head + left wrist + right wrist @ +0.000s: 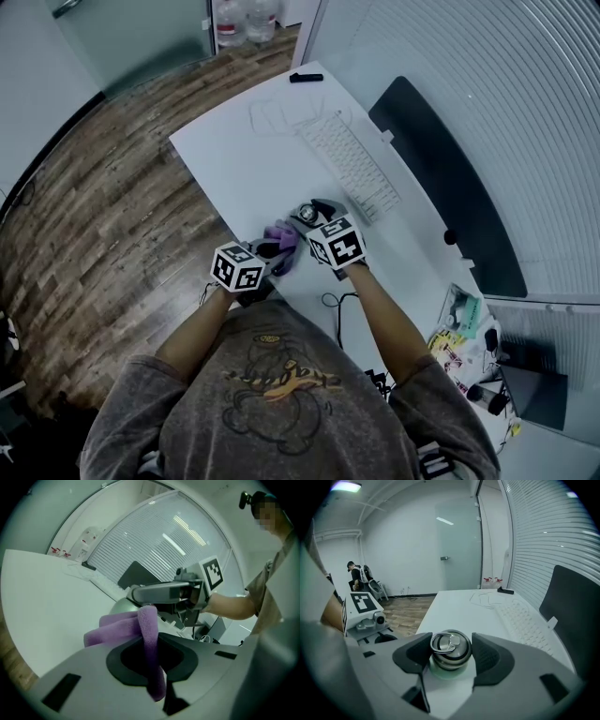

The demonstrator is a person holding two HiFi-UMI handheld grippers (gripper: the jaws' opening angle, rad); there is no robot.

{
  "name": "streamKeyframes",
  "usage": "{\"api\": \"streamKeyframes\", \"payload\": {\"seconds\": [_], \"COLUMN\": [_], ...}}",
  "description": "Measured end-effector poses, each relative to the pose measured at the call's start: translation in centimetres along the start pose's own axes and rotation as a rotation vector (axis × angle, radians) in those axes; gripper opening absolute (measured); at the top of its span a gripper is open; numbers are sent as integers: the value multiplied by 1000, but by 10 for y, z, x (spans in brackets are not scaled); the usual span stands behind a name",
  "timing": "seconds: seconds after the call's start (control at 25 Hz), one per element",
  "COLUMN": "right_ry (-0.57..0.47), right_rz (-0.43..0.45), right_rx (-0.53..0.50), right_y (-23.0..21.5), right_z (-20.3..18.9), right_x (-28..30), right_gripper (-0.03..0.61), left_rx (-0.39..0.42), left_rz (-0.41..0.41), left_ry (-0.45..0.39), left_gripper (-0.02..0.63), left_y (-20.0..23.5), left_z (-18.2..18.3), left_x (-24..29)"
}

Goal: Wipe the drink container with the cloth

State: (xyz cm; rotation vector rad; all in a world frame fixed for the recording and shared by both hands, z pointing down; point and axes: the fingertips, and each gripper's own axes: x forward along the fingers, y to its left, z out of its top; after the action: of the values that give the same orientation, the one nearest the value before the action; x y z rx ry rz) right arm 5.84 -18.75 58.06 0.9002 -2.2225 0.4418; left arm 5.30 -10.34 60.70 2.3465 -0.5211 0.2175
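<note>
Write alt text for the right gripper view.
The right tongs grip a steel bottle by its ring-topped cap, over a white table. A keyboard lies to the right, and wood floor shows beyond at left.

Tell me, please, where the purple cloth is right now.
In the head view, the purple cloth is at the white desk's near edge, pinched in the left claw, just left of the steel-capped drink container.
</note>
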Motion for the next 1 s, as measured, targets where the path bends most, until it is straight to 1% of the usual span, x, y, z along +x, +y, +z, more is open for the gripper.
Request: {"api": "streamKeyframes", "payload": {"seconds": [0.12, 0.32, 0.48, 0.6, 0.76, 0.96, 1.0], "right_ry": [7, -5, -16, -5, 17, 48, 62], "right_rz": [0, 14, 28, 49, 83, 167, 186], "right_rx": [-9, -66, -113, -194, -316, -542, -594], "right_y": [3, 9, 13, 22, 36, 42, 40], "right_z": [0, -1, -3, -5, -5, -6, -8], "right_x": [0, -1, -5, -6, -12, -29, -32], "right_gripper": [265, 270, 272, 274, 277, 346, 347], "left_rx": [-2, -25, -38, -76, -88, -101, -101], "left_rz": [-4, 5, 14, 22, 24, 28, 28], "left_ry": [4, -27, -34, -62, -65, -73, -73], "left_gripper": [51, 51, 51, 51, 52, 51, 51], "left_y": [-3, -1, 2, 6, 7, 6, 6], "left_z": [-4, 0, 1, 2, -1, 0, -1], "left_x": [4, -5, -11, -17, -20, -22, -22]}}
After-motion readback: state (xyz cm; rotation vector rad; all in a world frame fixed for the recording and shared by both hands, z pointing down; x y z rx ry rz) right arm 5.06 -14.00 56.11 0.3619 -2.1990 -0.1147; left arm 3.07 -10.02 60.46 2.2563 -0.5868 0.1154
